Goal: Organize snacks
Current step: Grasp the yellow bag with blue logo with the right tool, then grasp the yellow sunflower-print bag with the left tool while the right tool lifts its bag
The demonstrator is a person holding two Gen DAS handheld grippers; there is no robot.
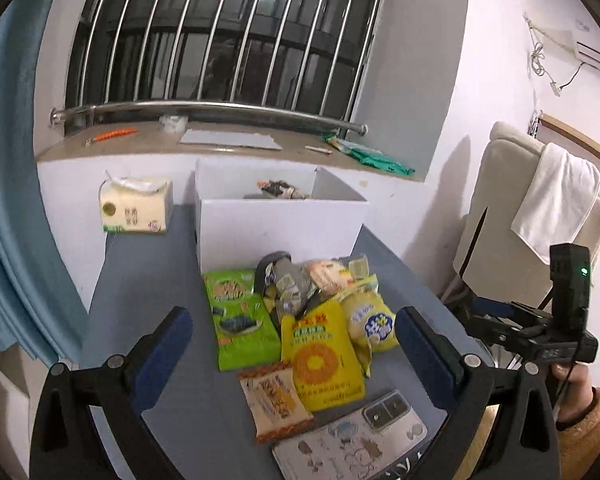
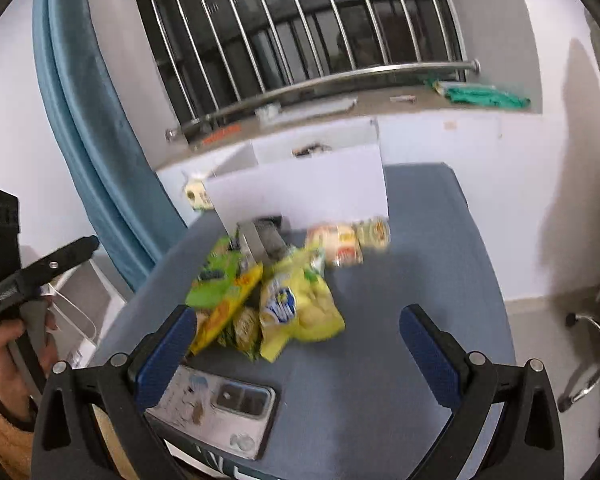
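Left wrist view: left hand-held gripper spread, empty, above crinkled foil snacks heaped on the grey surface. Rectangular white box stands far.

Right wrist view: right hand-held gripper spread, empty; glossy phone lies near.

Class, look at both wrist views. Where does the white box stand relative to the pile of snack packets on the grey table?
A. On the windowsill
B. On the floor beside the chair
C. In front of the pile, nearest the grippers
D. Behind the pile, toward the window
D: the white box stands on the grey table behind the snack packets, on the window side, away from both grippers.
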